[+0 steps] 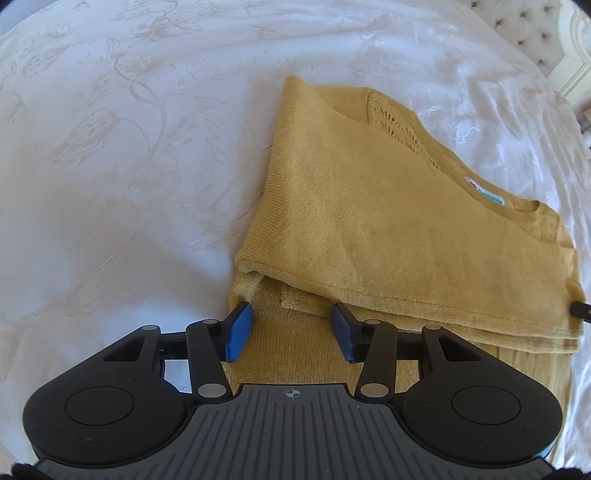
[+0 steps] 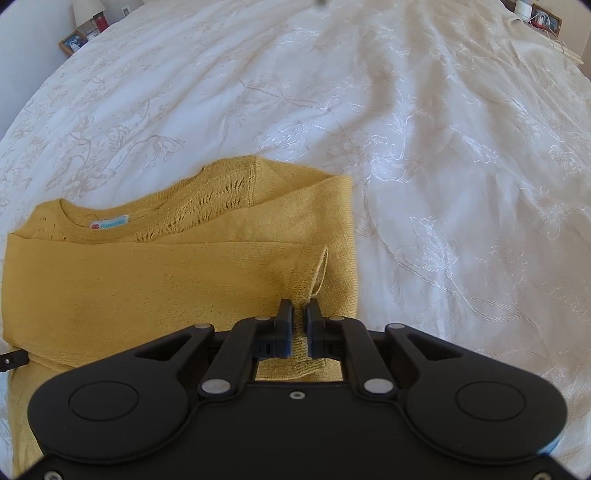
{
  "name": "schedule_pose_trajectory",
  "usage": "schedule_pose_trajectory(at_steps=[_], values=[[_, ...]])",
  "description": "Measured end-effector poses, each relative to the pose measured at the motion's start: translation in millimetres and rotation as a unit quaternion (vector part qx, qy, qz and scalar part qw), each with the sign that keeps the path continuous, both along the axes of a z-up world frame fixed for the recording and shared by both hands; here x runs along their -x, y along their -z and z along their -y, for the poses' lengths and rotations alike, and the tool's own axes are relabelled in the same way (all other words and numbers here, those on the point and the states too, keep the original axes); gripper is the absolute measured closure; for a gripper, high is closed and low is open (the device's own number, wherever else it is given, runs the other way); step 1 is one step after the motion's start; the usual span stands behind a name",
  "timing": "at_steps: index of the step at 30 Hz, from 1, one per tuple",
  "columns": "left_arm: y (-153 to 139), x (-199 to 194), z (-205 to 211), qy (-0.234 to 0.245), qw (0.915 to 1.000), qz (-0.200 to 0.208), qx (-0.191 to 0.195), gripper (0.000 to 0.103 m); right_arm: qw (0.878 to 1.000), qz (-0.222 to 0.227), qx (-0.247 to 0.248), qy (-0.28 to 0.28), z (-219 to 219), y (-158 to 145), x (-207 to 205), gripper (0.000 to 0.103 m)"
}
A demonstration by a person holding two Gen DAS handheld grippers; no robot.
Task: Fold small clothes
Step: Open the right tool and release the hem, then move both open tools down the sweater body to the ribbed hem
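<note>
1. Bedroom in a home.
2. Bed [image 2: 424,122] under a white bedspread with stitched flowers fills both views.
3. Tufted headboard [image 1: 528,33] at the far right corner.
4. Nightstand [image 2: 83,35] with a lamp [image 2: 86,7] and framed photo [image 2: 74,42]; second nightstand [image 2: 543,18] opposite.

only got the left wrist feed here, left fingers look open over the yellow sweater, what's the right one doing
Observer: The right gripper is shut on the sweater, pinching a fold of knit near its right edge.
Operator: anything loose near that pinch
Observer: Yes, a thin loop of yarn sticks up from the knit just beyond the fingertips.
Operator: whats past the sweater on that side
Observer: Bare white embroidered bedspread, and far off at the upper left, a nightstand with a framed photo.
Operator: and the left gripper really holds nothing
Observer: Correct: the left gripper is open, its blue pads apart above the lower layer of the sweater.
</note>
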State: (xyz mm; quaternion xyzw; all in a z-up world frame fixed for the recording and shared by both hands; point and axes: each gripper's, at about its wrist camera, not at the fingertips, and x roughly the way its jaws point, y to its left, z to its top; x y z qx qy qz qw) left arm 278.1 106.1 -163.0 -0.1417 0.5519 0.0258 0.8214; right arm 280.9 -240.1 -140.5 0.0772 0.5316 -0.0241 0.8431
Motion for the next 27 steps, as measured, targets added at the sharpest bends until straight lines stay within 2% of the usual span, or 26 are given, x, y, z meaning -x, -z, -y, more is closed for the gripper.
schedule_pose_trajectory(at_steps=[4, 6, 7, 11, 13, 14, 18, 22, 27], values=[[-7.8, 7.4, -0.5, 0.013, 0.9998, 0.000, -0.014, 0.057, 1.000, -0.002, 0.017, 0.009, 1.0, 4.2, 1.5, 0.080], [-15.5, 12.7, -0.5, 0.021, 0.9995, 0.003, -0.022, 0.057, 1.000, 0.000, 0.023, 0.014, 3.8, 3.2, 4.7, 0.072], [-20.9, 15.6, -0.2, 0.024, 0.9993, 0.008, -0.028, 0.057, 0.999, 0.002, 0.029, 0.018, 5.0, 1.7, 6.5, 0.066], [-43.6, 17.7, 3.5, 0.042, 0.9970, 0.040, -0.050, 0.056, 0.998, 0.023, 0.044, 0.026, 7.0, -12.3, 14.8, 0.061], [-51.1, 10.0, 8.3, 0.049, 0.9954, 0.054, -0.061, 0.047, 0.998, 0.044, 0.043, 0.022, 3.9, -21.1, 17.0, 0.046], [-52.7, 5.3, 10.0, 0.053, 0.9950, 0.058, -0.061, 0.045, 0.998, 0.052, 0.041, 0.018, 1.1, -24.1, 17.6, 0.045], [-49.1, -24.3, 23.9, 0.065, 0.9938, 0.070, -0.056, 0.044, 0.997, 0.065, 0.022, -0.022, -22.0, -27.3, 9.1, 0.044], [-37.3, -47.8, 34.1, 0.081, 0.9916, 0.070, -0.072, 0.044, 0.996, 0.058, 0.002, -0.063, -48.6, -15.7, -4.0, 0.044], [-17.8, -68.5, 22.9, 0.068, 0.9926, 0.046, -0.090, 0.044, 0.997, 0.030, 0.002, -0.065, -52.4, 6.6, -15.7, 0.044]])
